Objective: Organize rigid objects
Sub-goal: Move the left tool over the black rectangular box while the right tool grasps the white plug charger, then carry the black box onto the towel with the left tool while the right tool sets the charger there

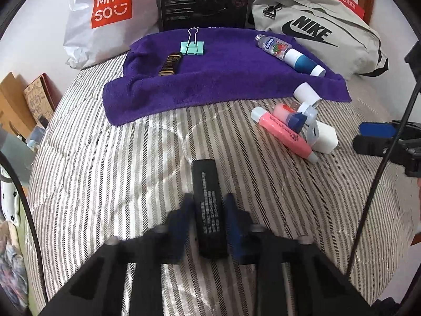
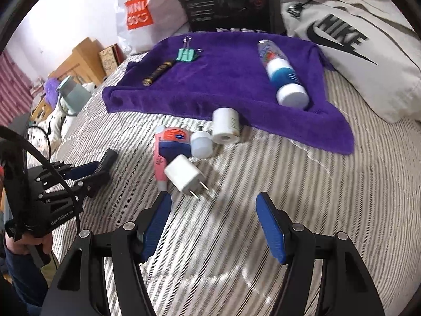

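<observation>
My left gripper (image 1: 209, 205) is shut on a black rectangular block with white print (image 1: 208, 197), low over the striped bed cover; the right wrist view shows that left gripper (image 2: 98, 169) at far left. A purple towel (image 1: 210, 79) lies ahead. On it are a green binder clip (image 1: 192, 47), a black-gold tube (image 1: 170, 64), a clear bottle (image 1: 272, 46) and a white-blue bottle (image 1: 302, 62). My right gripper (image 2: 212, 197) stands open just short of a white charger plug (image 2: 184, 175). A pink tube (image 2: 159, 166) and a white cylinder (image 2: 226, 126) lie by the plug.
The striped bed cover (image 1: 118, 171) carries everything. Behind the towel stand a white Miniso bag (image 1: 110, 8), a black box (image 1: 205, 0) and a grey Nike bag (image 1: 329, 34). Wooden furniture (image 2: 84, 60) and clutter sit off the bed's left side.
</observation>
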The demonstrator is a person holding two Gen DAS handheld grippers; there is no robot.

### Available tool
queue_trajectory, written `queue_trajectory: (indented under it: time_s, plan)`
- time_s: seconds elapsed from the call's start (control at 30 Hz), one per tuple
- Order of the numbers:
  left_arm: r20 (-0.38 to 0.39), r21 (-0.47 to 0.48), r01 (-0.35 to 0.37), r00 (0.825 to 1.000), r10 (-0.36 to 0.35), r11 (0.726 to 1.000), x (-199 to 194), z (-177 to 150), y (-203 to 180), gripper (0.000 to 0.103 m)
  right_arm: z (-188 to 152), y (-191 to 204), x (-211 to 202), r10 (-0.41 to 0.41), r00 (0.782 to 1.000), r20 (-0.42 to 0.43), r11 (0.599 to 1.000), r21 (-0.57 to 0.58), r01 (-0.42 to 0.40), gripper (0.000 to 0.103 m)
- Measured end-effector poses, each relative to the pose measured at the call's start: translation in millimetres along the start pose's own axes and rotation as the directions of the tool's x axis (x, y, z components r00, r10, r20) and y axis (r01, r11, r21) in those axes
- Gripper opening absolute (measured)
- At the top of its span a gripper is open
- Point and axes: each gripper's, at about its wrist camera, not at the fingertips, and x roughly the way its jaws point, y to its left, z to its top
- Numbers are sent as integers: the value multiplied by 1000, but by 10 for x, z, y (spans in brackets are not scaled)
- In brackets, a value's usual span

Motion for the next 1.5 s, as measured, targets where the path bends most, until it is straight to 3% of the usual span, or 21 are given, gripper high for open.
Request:
queue_trajectory:
  time_s: [0.17, 0.27, 0.43, 0.53, 0.73, 0.8, 0.9, 0.97, 1.23, 1.5]
  plan:
    - [4, -19, 16, 1000, -16, 1000, 16, 14, 35, 22, 84, 136, 221, -20, 1000, -24, 994, -106, 17, 64]
    - [5, -23, 19, 1000, -19, 1000, 6, 4, 34, 22, 98, 168, 344, -46, 998, -36, 986, -164, 40, 54]
    - [5, -28, 25, 1000, -25, 999, -7, -3, 49, 22, 132, 234, 408, -70, 997, -14, 973, -221, 65, 46]
    - [8, -31, 26, 1000, -26, 999, -9, -5, 47, 22, 155, 279, 418, -53, 999, -7, 971, -232, 50, 28]
    - [22, -36, 38, 999, -38, 999, -25, -23, 81, 22, 65, 105, 248, -59, 998, -14, 988, -143, 56, 28]
    - [27, -40, 52, 998, -51, 998, -30, -29, 118, 22, -21, -23, 120, -87, 996, -10, 991, -103, 85, 28]
    - [28, -45, -7, 1000, 8, 999, -20, 7, 199, 22, -133, -196, 54, -172, 985, -29, 983, -64, 170, 28]
    - [27, -48, -7, 1000, 8, 999, 11, 41, 251, 22, -180, -273, 87, -211, 976, -55, 977, -48, 208, 28]
    - [50, -19, -19, 999, 20, 1000, 42, 57, 223, 22, -192, -260, 108, -236, 971, -31, 971, -38, 234, 28]
    - [50, -17, -22, 998, 23, 1000, 65, 93, 209, 22, -174, -331, 108, -195, 981, -10, 981, -4, 195, 27]
